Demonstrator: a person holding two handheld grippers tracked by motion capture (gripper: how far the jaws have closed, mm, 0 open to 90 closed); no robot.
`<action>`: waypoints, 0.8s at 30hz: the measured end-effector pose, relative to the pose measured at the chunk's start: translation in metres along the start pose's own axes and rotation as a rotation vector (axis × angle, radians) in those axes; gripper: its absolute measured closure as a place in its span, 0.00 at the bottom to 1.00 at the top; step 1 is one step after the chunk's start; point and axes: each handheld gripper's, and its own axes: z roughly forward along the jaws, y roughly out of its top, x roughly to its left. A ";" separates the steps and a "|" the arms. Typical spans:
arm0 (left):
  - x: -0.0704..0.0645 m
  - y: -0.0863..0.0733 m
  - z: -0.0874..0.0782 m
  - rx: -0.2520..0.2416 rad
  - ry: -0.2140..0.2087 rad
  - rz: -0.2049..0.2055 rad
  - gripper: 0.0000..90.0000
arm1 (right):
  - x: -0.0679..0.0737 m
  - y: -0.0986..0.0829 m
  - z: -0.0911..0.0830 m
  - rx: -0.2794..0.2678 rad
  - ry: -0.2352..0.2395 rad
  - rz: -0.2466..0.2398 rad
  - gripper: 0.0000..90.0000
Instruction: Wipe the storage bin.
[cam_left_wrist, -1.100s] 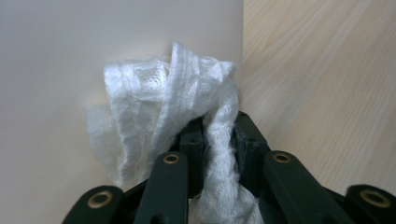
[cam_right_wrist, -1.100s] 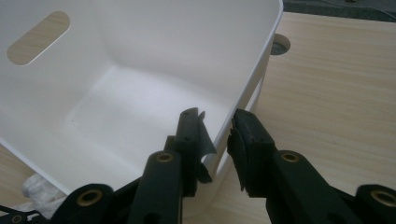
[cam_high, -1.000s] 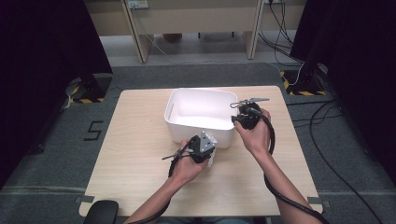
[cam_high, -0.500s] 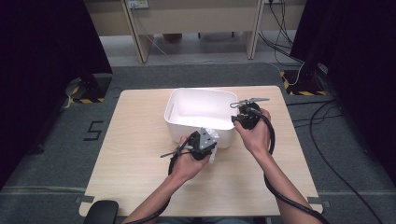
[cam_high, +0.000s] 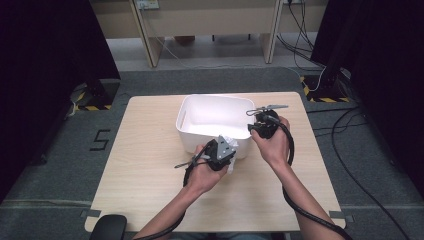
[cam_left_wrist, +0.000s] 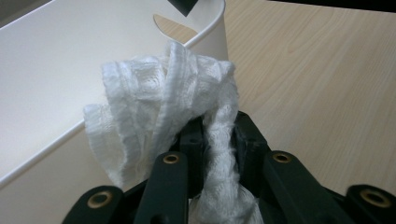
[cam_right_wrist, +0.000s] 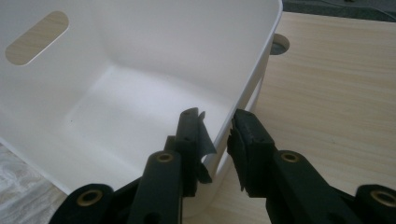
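Observation:
A white plastic bin stands in the middle of the wooden table. My left gripper is shut on a bunched white knit cloth, held just outside the bin's front wall near its right corner. The cloth hangs below the jaws in the high view. My right gripper straddles the bin's right wall, one jaw inside and one outside, clamped on the rim. The bin's inside looks bare.
The bin has an oval handle slot in its far wall. Bare tabletop lies to the right of the bin and in front of it. Cables trail from both grippers, and a dark floor surrounds the table.
My left gripper has lifted the cloth a little, up and toward the bin's front rim. The right gripper has stayed on the bin's wall.

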 end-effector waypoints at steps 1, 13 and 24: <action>-0.001 0.000 0.000 -0.001 0.002 0.001 0.85 | 0.000 0.000 0.000 0.000 0.000 0.000 0.81; -0.005 0.004 0.004 0.009 -0.006 0.020 0.85 | 0.000 0.000 0.000 0.001 0.000 -0.002 0.81; -0.007 -0.001 0.010 0.027 -0.011 0.027 0.85 | 0.000 0.000 0.000 0.000 0.001 0.000 0.81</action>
